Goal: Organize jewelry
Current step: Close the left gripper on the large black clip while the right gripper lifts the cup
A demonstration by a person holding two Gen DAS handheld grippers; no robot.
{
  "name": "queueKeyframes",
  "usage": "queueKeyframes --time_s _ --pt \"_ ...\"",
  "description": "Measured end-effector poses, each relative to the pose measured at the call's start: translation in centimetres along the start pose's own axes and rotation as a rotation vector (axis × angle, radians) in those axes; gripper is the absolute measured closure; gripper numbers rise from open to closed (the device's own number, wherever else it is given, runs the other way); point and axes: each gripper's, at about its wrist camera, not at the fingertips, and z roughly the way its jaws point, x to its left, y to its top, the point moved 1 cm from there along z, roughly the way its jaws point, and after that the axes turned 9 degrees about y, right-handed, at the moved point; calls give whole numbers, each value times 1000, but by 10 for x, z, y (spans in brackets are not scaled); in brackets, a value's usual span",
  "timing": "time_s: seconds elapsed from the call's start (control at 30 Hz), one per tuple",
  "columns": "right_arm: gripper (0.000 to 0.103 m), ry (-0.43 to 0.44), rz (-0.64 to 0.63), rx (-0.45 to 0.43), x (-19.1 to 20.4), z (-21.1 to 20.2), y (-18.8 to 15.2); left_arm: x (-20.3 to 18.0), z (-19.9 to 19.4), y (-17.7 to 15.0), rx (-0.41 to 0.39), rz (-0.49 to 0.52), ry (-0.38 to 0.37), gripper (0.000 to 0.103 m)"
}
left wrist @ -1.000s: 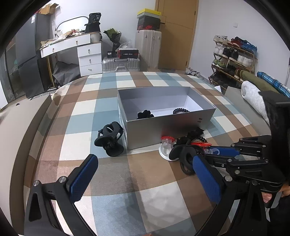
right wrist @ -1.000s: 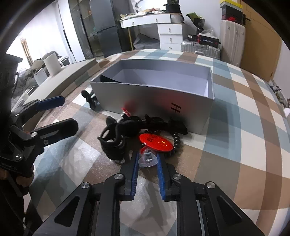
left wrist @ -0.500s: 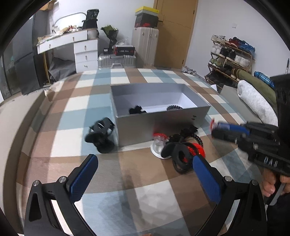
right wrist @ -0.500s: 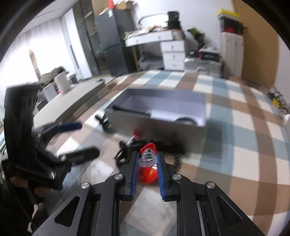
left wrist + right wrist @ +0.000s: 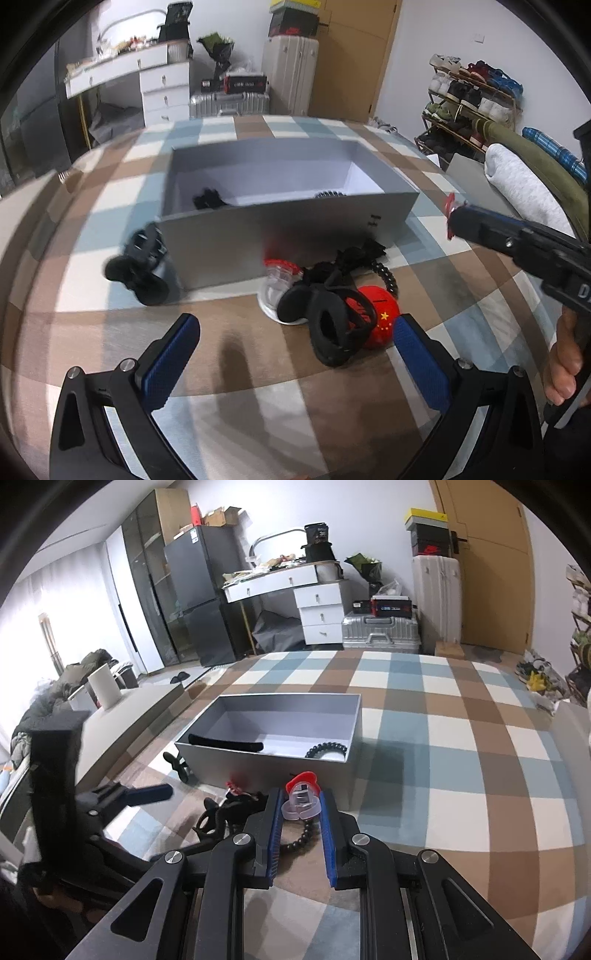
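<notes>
An open grey box [image 5: 280,236] [image 5: 266,764] stands on the checked cloth, with a black hair piece [image 5: 208,199] and a dark bead bracelet [image 5: 327,749] inside. My right gripper [image 5: 301,803] is shut on a clear clip with a red top [image 5: 301,794], held in the air in front of the box; it also shows in the left wrist view [image 5: 452,218]. My left gripper [image 5: 291,332] is open and empty, low over the cloth. In front of the box lie black hair clips [image 5: 328,314], a red round badge [image 5: 380,321] and a clear clip with a red top [image 5: 279,273].
Another black claw clip [image 5: 136,266] lies at the box's left corner. A bead chain [image 5: 386,275] lies by the pile. Rolled bedding [image 5: 524,184] and a shoe rack [image 5: 469,96] stand at the right. A desk [image 5: 288,587] and suitcases [image 5: 380,633] stand behind the bed.
My right gripper has lifted the clear red-topped clip off the cloth and raised it toward the box. My left gripper has moved a little closer to the pile.
</notes>
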Motion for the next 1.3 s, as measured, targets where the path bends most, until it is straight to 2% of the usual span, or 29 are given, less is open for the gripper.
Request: queueKeyframes --time_s 0.17,0.27,0.37,0.4,0.57,1.3 --pt "84 27 13 3 -3 0 -1 -6 -1 -1 6 46 19 3" --pt "84 38 17 14 -3 2 -3 -9 -1 0 0 70 28 12" --pt "84 51 14 20 0 4 -4 -7 1 0 5 71 31 25" --pt "84 55 10 22 2 5 -4 -6 2 0 10 66 25 32" --pt "84 68 -3 26 8 5 -5 -5 -1 -2 7 62 -36 55" --pt "84 86 -23 22 19 9 -5 12 -30 4 -131 24 -22 55"
